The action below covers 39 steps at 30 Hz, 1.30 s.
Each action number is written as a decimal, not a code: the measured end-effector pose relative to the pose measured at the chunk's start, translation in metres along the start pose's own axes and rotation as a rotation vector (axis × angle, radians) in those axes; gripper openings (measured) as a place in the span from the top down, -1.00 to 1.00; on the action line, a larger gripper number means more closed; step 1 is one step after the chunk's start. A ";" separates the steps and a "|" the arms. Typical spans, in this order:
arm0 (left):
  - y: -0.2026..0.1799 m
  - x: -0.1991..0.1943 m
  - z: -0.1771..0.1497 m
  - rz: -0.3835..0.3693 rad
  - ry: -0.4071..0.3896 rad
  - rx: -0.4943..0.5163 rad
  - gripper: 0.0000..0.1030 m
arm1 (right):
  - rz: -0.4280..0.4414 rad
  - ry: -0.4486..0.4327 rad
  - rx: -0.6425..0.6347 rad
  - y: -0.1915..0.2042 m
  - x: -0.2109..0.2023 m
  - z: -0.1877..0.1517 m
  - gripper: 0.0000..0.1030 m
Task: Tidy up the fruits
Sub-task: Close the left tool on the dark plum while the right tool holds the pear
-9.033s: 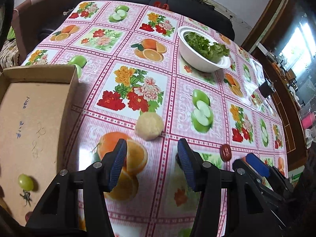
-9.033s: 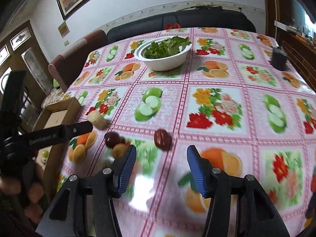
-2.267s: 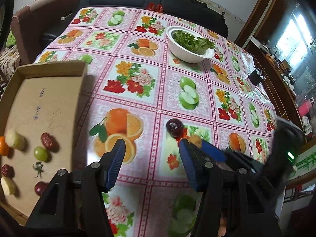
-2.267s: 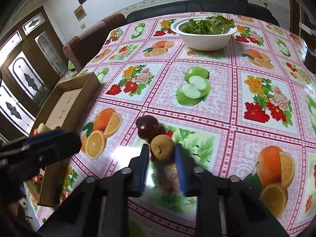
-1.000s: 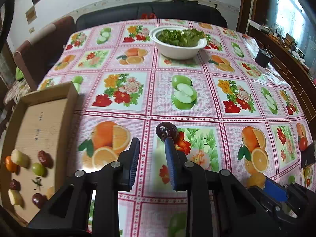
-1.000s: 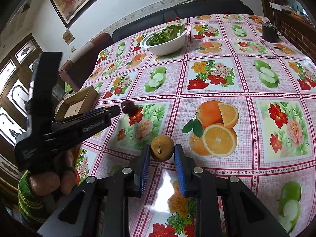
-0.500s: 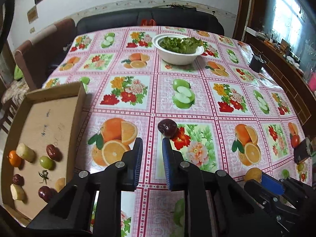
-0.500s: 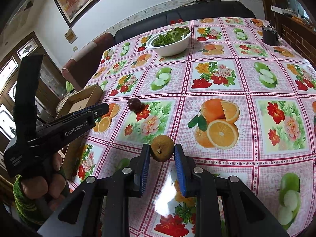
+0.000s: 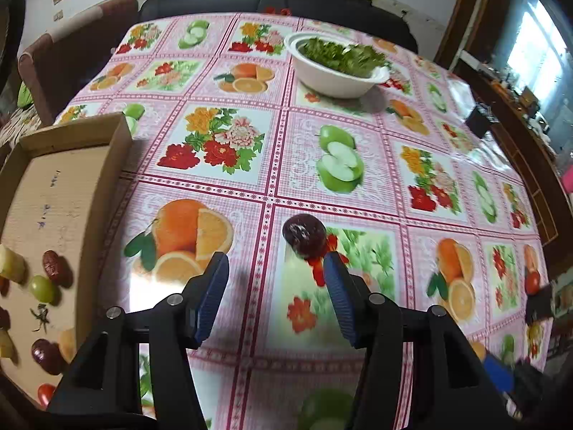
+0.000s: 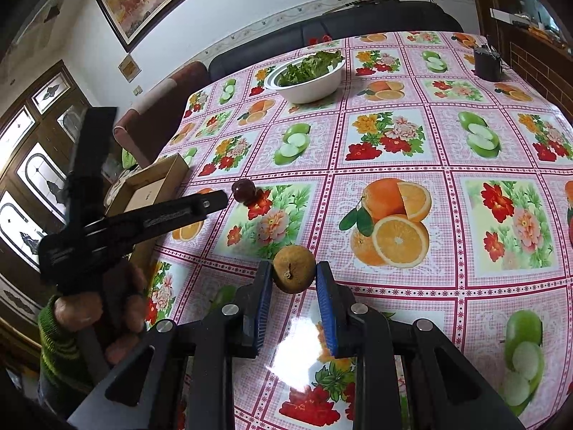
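- Left-wrist view, left edge: a shallow brown cardboard tray point(image 9: 71, 136) holds small fruits, among them a green grape point(image 9: 42, 288), a wrinkled red date point(image 9: 53, 262) and a pale yellow chunk point(image 9: 10, 268).
- Lower centre: the left gripper point(image 9: 274, 279), black with blue ribbed pads, has its jaws opening wide; nothing lies between them.
- Just above its right-hand pad: a round dark-purple plum point(image 9: 304, 234) rests on the pink fruit-and-flower-print tablecloth point(image 9: 272, 143), untouched.
- Upper right of centre: a white bowl of green lettuce point(image 9: 336, 68).
- Right-wrist view, left side: a hand in a green striped sleeve point(image 10: 89, 311) carries the left gripper, its tip near the plum.
- Lower centre: the right gripper point(image 10: 294, 279) is clamped narrowly on a round brown-yellow fruit point(image 10: 294, 268), both pads pressing its sides.
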<state>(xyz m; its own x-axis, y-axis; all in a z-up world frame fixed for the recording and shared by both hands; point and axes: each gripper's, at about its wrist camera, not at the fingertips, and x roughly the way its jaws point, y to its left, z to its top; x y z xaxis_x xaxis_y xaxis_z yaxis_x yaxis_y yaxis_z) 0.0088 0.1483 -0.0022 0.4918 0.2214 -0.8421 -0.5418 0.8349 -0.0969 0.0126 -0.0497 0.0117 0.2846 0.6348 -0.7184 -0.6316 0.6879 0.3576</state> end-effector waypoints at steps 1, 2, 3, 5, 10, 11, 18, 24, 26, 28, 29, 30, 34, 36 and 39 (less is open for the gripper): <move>-0.001 0.005 0.002 0.009 0.012 -0.002 -0.04 | 0.001 0.002 0.003 -0.001 0.001 0.000 0.50; -0.003 0.009 0.005 0.015 0.024 -0.003 -0.04 | 0.001 0.004 0.006 -0.003 0.002 0.001 0.50; -0.005 0.017 0.007 0.023 0.048 -0.004 -0.14 | 0.002 0.005 0.008 -0.003 0.002 0.000 0.50; -0.009 0.025 0.010 0.010 0.063 -0.006 -0.28 | 0.001 0.007 0.012 -0.005 0.004 0.001 0.50; -0.020 0.027 0.008 0.011 0.004 0.047 -0.01 | 0.004 0.014 0.015 -0.006 0.006 0.000 0.50; -0.022 0.026 0.007 -0.009 0.003 0.059 0.12 | 0.003 0.015 0.014 -0.005 0.007 -0.001 0.50; -0.026 0.017 -0.005 -0.023 0.022 0.103 0.67 | 0.004 0.014 0.010 -0.002 0.007 0.000 0.50; -0.008 -0.001 -0.016 -0.089 0.023 0.070 0.76 | 0.010 0.017 0.004 0.001 0.008 0.001 0.50; 0.002 -0.006 -0.016 -0.115 0.022 0.042 0.76 | 0.011 0.017 0.003 0.002 0.009 0.000 0.50; 0.009 -0.011 -0.015 -0.137 0.016 0.025 0.87 | 0.013 0.019 0.005 0.002 0.009 0.000 0.50; 0.013 -0.014 -0.014 -0.150 0.010 0.019 0.87 | 0.014 0.020 0.006 0.002 0.010 0.000 0.50; 0.015 -0.016 -0.013 -0.157 0.007 0.016 0.87 | 0.016 0.022 0.005 0.003 0.011 0.000 0.50; 0.015 -0.017 -0.007 -0.159 0.003 0.024 0.74 | 0.018 0.025 0.003 0.004 0.012 0.000 0.50; 0.013 -0.012 -0.003 -0.172 0.011 0.015 0.34 | 0.022 0.027 0.002 0.005 0.013 0.000 0.50; 0.001 -0.002 0.004 -0.163 0.003 0.037 -0.06 | 0.028 0.029 -0.001 0.005 0.013 0.000 0.50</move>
<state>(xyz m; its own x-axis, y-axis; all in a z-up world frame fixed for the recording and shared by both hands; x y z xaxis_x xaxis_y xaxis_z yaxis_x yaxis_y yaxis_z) 0.0101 0.1504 0.0013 0.5689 0.0798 -0.8185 -0.4293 0.8777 -0.2128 0.0129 -0.0377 0.0039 0.2459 0.6429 -0.7254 -0.6393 0.6701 0.3772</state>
